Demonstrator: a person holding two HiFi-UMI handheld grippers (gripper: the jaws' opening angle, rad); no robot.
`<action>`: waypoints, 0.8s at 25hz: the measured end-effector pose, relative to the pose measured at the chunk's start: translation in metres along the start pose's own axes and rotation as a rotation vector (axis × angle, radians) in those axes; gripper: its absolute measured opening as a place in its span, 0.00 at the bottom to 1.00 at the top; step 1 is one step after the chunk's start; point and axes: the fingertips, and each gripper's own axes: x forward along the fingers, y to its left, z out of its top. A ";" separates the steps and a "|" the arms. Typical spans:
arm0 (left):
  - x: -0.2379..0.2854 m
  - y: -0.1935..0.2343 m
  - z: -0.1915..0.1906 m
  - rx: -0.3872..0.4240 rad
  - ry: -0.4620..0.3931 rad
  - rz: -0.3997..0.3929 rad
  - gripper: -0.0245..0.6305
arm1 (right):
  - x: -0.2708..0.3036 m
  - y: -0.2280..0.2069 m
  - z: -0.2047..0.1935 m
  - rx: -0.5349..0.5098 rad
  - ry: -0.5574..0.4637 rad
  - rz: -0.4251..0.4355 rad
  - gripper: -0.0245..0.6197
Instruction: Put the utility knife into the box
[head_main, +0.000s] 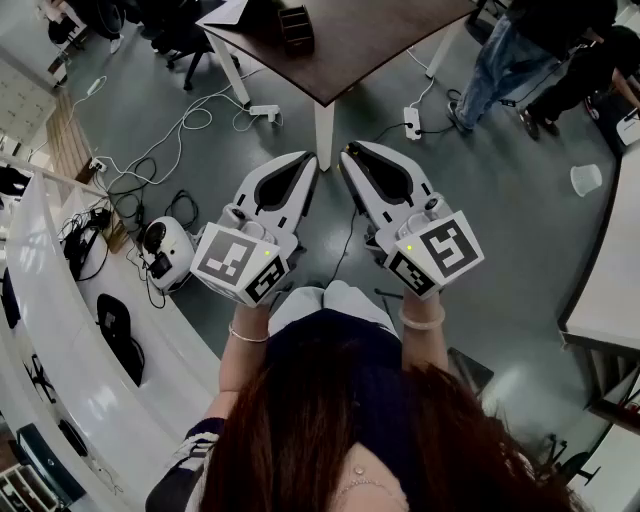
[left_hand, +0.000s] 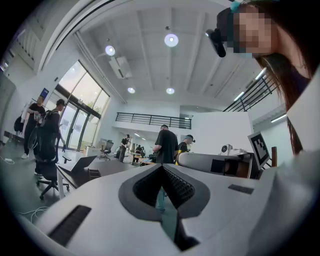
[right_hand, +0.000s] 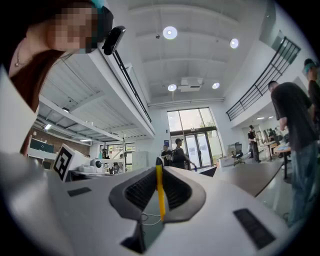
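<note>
Held the white left gripper (head_main: 311, 162) and the white right gripper (head_main: 347, 153) side by side above the grey floor (head_main: 520, 210). Pressed the left fingers together on nothing; pinched the right fingers on a thin yellow strip (right_hand: 160, 192) of unclear nature. Saw no utility knife or box anywhere. Needed, probably, to find both first, perhaps toward the dark brown table (head_main: 340, 50), then to spread the fingers before reaching.

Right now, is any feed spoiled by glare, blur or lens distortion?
Head view: evenly lit and sharp, with a wide-angle bend toward the edges. Left gripper view: heavy fisheye with black corners, windows blown out, left gripper in focus. Right gripper view: same fisheye, glass doors bright, thin yellow strip between the fingers crisp.
</note>
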 end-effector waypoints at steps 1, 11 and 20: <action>0.000 -0.001 -0.001 0.003 -0.001 -0.005 0.04 | -0.001 0.000 0.000 0.003 -0.001 -0.001 0.12; 0.007 -0.001 -0.007 -0.011 0.013 -0.013 0.04 | -0.003 -0.008 -0.001 0.023 -0.012 0.000 0.12; 0.022 -0.001 -0.008 -0.011 0.011 -0.002 0.04 | -0.001 -0.023 0.001 0.021 -0.020 0.034 0.12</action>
